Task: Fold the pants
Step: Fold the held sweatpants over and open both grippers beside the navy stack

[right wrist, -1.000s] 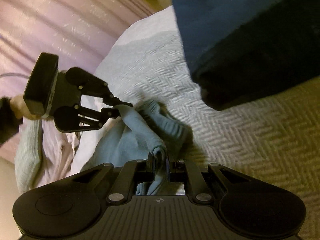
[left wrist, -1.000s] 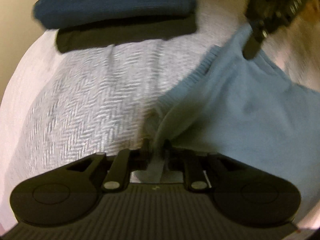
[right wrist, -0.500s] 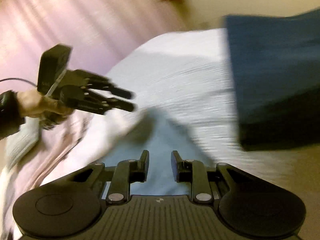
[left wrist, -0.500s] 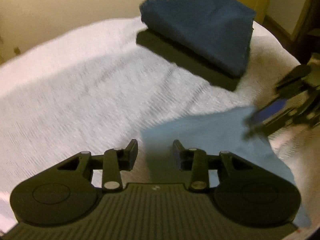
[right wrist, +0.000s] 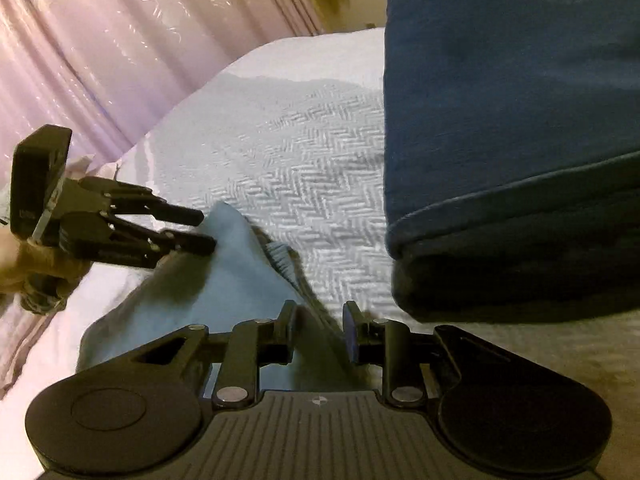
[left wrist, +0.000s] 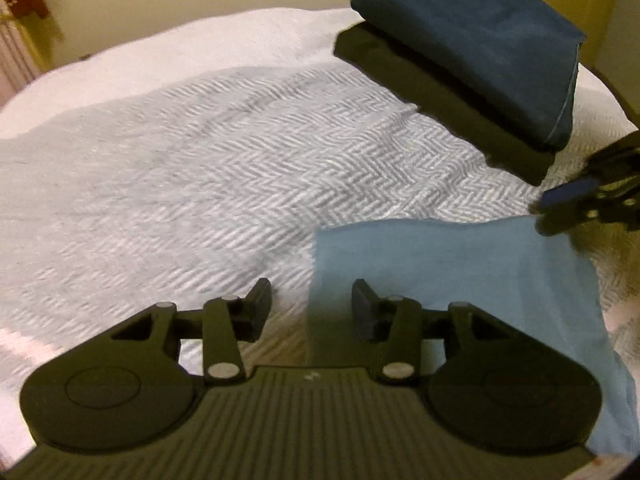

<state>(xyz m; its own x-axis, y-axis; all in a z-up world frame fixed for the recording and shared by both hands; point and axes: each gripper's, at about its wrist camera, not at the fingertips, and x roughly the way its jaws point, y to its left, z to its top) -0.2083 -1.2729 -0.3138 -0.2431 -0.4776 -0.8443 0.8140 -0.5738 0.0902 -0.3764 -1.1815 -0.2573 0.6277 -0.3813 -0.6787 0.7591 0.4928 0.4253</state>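
Light blue knit pants (left wrist: 452, 280) lie folded flat on a white herringbone bedspread (left wrist: 208, 184), toward the near right of it in the left wrist view. One ribbed cuff (right wrist: 280, 256) shows at the fold's far edge in the right wrist view.

The left gripper (left wrist: 310, 306) hangs over the near left edge of the pants; its jaws are opening and stand apart, one finger over the bedspread, the other over the blue cloth, with nothing pinched between them. From the right wrist view its fingertips (right wrist: 196, 216) sit just at the far corner of the pants; contact cannot be confirmed.

The right gripper (right wrist: 320, 330) is over the opposite edge of the pants, jaws parted with no cloth pressed between the pads. The pants' edge passes beneath the gap.

Beyond the pants, a folded dark blue garment (left wrist: 472, 44) rests on top of a folded black one (left wrist: 440, 108), both on the bedspread. A pink curtain (right wrist: 100, 48) hangs past the bed's edge.
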